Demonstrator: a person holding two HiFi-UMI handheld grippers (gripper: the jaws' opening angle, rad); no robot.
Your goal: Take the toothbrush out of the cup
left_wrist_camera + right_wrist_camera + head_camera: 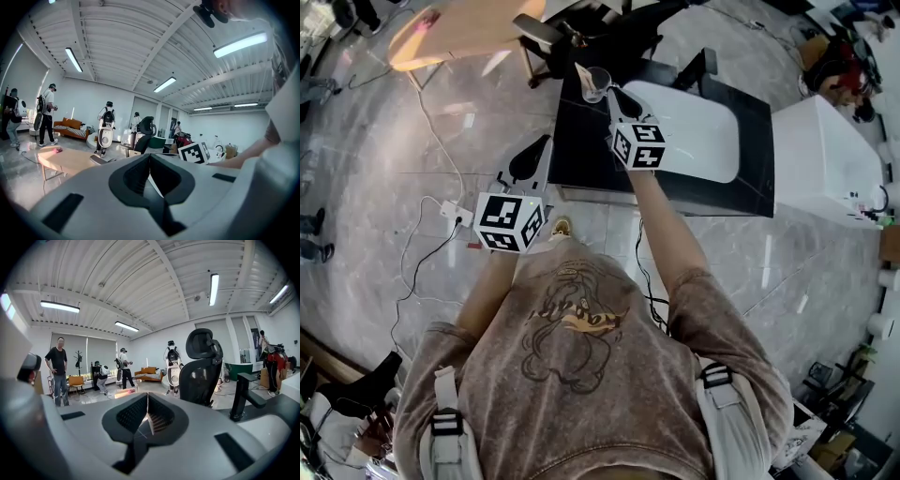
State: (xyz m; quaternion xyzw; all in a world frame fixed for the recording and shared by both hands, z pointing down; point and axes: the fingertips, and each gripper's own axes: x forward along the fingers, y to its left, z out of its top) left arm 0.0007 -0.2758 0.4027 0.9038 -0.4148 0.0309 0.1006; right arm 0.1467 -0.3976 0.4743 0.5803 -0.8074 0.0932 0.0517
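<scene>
The grey-white left gripper (150,157) shows its two black-lined jaws pressed together with nothing between them, before a pale wooden oval table (65,159), an orange sofa (70,125) and a black high-backed office chair (146,129).

A glossy grey stone floor (384,169) is crossed by white cables (431,141). A white ribbed ceiling (122,42) carries bright strip lights (240,43). An orange sofa (70,127) stands by the white far wall (89,101). Nearer are a light wooden table (61,159) and a black office chair (202,366).
</scene>
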